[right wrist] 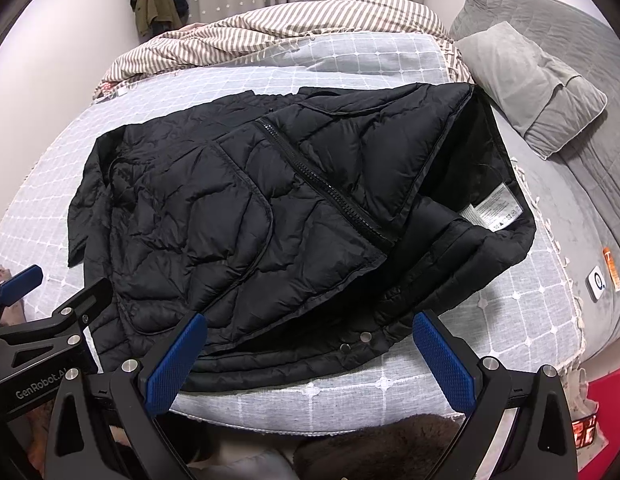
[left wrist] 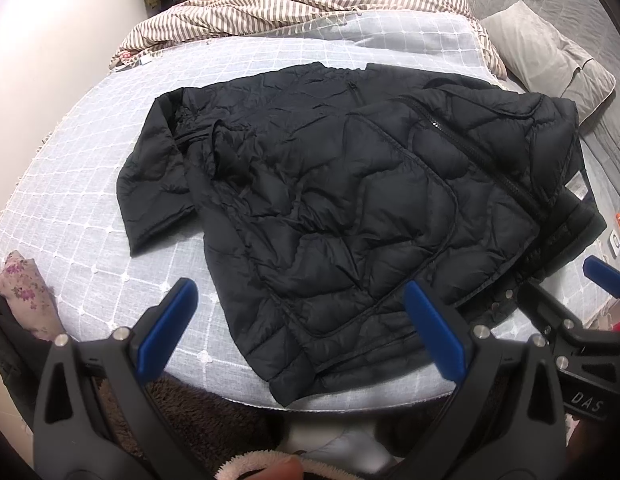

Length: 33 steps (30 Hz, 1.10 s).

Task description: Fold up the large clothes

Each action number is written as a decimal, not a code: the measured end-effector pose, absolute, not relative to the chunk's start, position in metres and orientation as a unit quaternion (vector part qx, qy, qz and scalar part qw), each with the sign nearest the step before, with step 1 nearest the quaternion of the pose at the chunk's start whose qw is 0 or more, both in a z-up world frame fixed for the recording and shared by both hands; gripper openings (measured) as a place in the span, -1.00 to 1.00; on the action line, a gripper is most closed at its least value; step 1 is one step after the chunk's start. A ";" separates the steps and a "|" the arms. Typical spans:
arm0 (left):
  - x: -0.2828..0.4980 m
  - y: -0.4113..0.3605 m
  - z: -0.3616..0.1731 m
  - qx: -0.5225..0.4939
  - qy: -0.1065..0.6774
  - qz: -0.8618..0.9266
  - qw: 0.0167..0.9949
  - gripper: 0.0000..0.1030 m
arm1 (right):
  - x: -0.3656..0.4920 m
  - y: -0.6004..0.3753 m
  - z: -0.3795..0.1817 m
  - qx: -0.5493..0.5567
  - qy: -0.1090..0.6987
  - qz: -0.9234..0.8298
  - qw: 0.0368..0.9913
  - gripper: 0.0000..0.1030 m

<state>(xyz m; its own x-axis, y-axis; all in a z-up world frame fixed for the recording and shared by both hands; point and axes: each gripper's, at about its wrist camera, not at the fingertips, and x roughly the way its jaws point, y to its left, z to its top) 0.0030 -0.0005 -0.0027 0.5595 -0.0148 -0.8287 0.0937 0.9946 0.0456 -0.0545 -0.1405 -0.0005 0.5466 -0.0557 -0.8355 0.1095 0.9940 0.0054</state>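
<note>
A black quilted puffer jacket point(left wrist: 349, 200) lies spread on the bed, front up, collar far and hem near. It also shows in the right wrist view point(right wrist: 238, 216). Its left sleeve point(left wrist: 150, 176) lies out to the left. Its right front panel is folded over the body, showing the lining and a white care label point(right wrist: 493, 212). My left gripper point(left wrist: 306, 328) is open and empty, hovering over the near hem. My right gripper point(right wrist: 313, 360) is open and empty, just above the near hem by the snaps point(right wrist: 365, 337).
The bed has a pale grid-patterned cover point(left wrist: 70, 208). A striped duvet point(left wrist: 294, 8) is bunched at the far end. A grey pillow point(right wrist: 525, 80) lies at the right. A floral cloth point(left wrist: 24, 284) sits at the near left edge. A brown fluffy rug point(right wrist: 389, 448) lies below.
</note>
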 end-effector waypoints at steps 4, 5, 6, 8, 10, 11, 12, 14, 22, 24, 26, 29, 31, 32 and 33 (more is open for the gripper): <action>0.003 -0.001 -0.002 0.043 0.470 -0.030 0.881 0.99 | -0.054 -0.140 -0.001 0.029 0.474 -0.047 0.879 1.00; 0.003 -0.001 -0.002 0.044 0.469 -0.030 0.881 0.99 | -0.054 -0.140 -0.001 0.029 0.474 -0.047 0.879 1.00; 0.003 -0.001 -0.002 0.043 0.469 -0.030 0.881 0.99 | -0.054 -0.140 -0.001 0.029 0.474 -0.046 0.879 1.00; 0.003 -0.001 -0.002 0.044 0.469 -0.030 0.881 0.99 | -0.054 -0.140 -0.001 0.028 0.473 -0.046 0.879 1.00; 0.003 -0.001 -0.002 0.043 0.470 -0.030 0.881 0.99 | -0.054 -0.140 -0.001 0.029 0.473 -0.047 0.879 1.00; 0.003 -0.001 -0.002 0.043 0.470 -0.031 0.881 0.99 | -0.054 -0.140 -0.001 0.029 0.474 -0.046 0.879 1.00; 0.003 -0.001 -0.002 0.043 0.470 -0.032 0.881 0.99 | -0.054 -0.140 -0.001 0.029 0.473 -0.046 0.879 1.00; 0.003 -0.001 -0.001 0.045 0.470 -0.032 0.881 0.99 | -0.054 -0.140 -0.001 0.029 0.473 -0.046 0.879 1.00; 0.003 -0.003 -0.002 0.046 0.470 -0.033 0.881 0.99 | -0.054 -0.140 -0.001 0.029 0.472 -0.045 0.880 1.00; 0.003 -0.003 -0.002 0.046 0.471 -0.034 0.880 0.99 | -0.054 -0.140 -0.001 0.029 0.472 -0.046 0.880 1.00; 0.002 -0.004 -0.002 0.047 0.472 -0.035 0.880 0.99 | -0.054 -0.140 -0.001 0.029 0.472 -0.046 0.880 1.00; 0.003 -0.004 -0.002 0.047 0.471 -0.035 0.880 0.99 | -0.054 -0.140 -0.001 0.029 0.472 -0.046 0.880 1.00; 0.003 -0.004 -0.002 0.046 0.471 -0.035 0.880 0.99 | -0.054 -0.140 -0.001 0.029 0.472 -0.045 0.880 1.00; 0.003 -0.004 -0.002 0.046 0.471 -0.034 0.880 0.99 | -0.054 -0.140 -0.001 0.028 0.472 -0.045 0.880 1.00; 0.003 -0.004 -0.002 0.046 0.471 -0.034 0.880 0.99 | -0.054 -0.140 -0.001 0.028 0.472 -0.045 0.880 1.00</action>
<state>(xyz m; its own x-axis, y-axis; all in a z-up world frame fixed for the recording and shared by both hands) 0.0026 -0.0044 -0.0022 0.5538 -0.0171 -0.8324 0.1040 0.9934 0.0488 -0.0539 -0.1398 -0.0012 0.5510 -0.0536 -0.8328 0.1060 0.9943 0.0062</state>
